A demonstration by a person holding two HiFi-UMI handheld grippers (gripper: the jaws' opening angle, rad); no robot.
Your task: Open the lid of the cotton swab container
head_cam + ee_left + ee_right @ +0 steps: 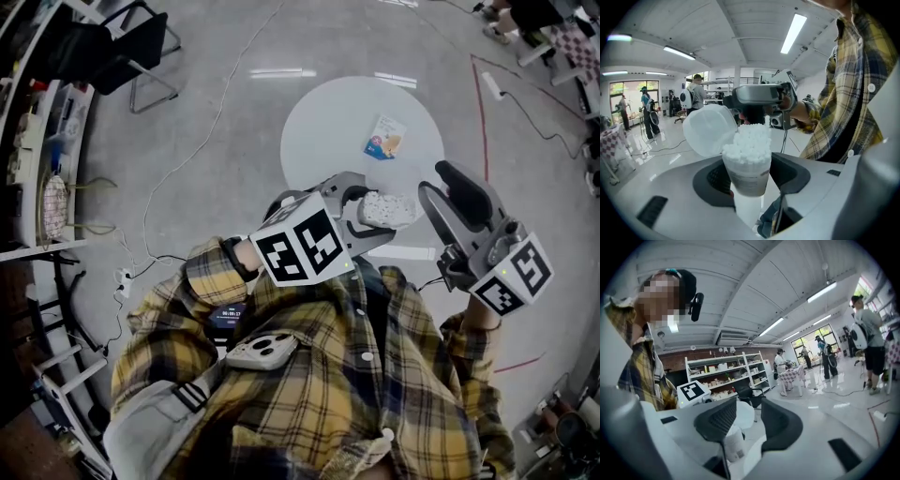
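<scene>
bright even light, fisheye-warped edges

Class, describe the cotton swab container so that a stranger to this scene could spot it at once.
Find the person in the yellow plaid shirt, then the left gripper held before the chest. Between its jaws stands the cotton swab container, a small translucent tub. Only it has a round lid flipped open sideways and white swabs heaped above its rim.
</scene>
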